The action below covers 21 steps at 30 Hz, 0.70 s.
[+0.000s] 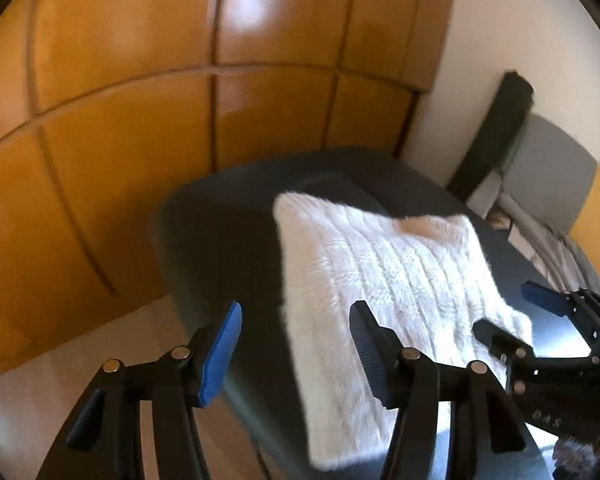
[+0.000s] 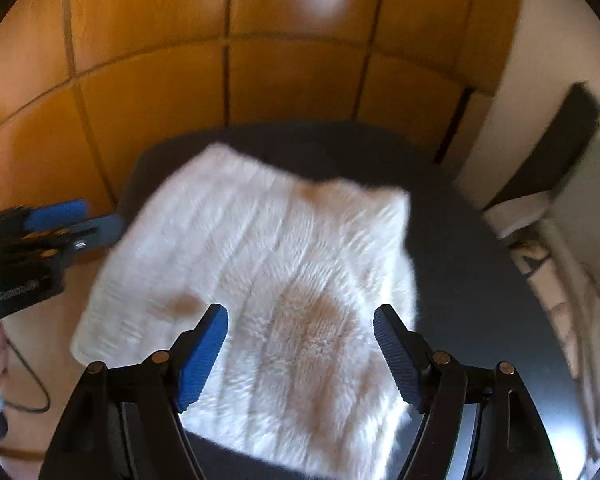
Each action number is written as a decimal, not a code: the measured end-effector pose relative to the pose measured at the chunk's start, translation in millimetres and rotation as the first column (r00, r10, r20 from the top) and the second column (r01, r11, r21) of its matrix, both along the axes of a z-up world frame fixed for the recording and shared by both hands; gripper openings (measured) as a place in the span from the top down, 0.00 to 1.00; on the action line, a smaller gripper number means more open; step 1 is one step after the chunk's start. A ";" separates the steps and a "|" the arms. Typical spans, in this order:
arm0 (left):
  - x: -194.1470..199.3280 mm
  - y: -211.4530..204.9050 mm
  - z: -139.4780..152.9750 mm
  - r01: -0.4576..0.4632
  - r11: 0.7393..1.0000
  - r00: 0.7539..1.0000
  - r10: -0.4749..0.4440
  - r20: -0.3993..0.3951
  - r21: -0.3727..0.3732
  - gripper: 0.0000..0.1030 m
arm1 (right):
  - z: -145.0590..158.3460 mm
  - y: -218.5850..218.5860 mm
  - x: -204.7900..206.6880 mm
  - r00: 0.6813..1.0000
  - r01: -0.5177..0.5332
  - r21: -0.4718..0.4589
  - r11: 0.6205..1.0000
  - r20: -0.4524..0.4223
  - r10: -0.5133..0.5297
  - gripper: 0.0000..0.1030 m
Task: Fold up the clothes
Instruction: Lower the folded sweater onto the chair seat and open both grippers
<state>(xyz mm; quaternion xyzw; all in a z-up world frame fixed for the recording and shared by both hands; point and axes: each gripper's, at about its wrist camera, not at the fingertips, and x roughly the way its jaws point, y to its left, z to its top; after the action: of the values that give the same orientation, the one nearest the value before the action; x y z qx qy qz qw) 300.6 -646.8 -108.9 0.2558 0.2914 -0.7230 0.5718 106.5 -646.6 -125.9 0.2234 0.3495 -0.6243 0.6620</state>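
I am holding my left tongs [image 1: 296, 350] and right tongs [image 2: 300, 356] wide apart, gripping nothing. Under them the fluffy white sweater [image 2: 268, 280] is lying folded in a ribbed square on the dark round desk [image 2: 480, 280].

White ribbed fluffy knit [image 2: 268, 280] with tan patches, on a dark grey table [image 2: 472, 280]; orange-brown wardrobe [image 2: 180, 100]; blue pads [image 2: 202, 360].
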 end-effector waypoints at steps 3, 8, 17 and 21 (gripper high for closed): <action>10.5 29.2 18.6 -0.077 0.997 0.995 0.078 0.062 -0.032 0.44 | 27.9 26.2 15.4 0.998 0.053 -0.054 0.997 -0.015 -0.054 0.19; 18.9 64.3 49.4 -0.102 0.992 0.994 0.104 0.025 -0.077 0.44 | 51.1 45.6 37.1 0.992 0.122 -0.135 0.983 -0.003 -0.123 0.04; 5.8 116.1 103.7 -0.028 0.956 0.987 0.073 0.144 -0.293 0.62 | 88.9 85.7 43.7 0.979 0.199 -0.214 0.956 0.007 -0.202 0.00; 3.1 117.7 110.1 -0.003 0.961 0.994 0.034 0.106 -0.276 0.62 | 97.3 94.4 51.2 0.978 0.200 -0.239 0.950 -0.009 -0.208 0.00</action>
<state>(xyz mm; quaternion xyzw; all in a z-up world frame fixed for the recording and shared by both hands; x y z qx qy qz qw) 303.6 -529.1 1.2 0.2103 0.1584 -0.7359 0.6238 157.7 -552.2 -28.6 0.1670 0.2588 -0.7302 0.6099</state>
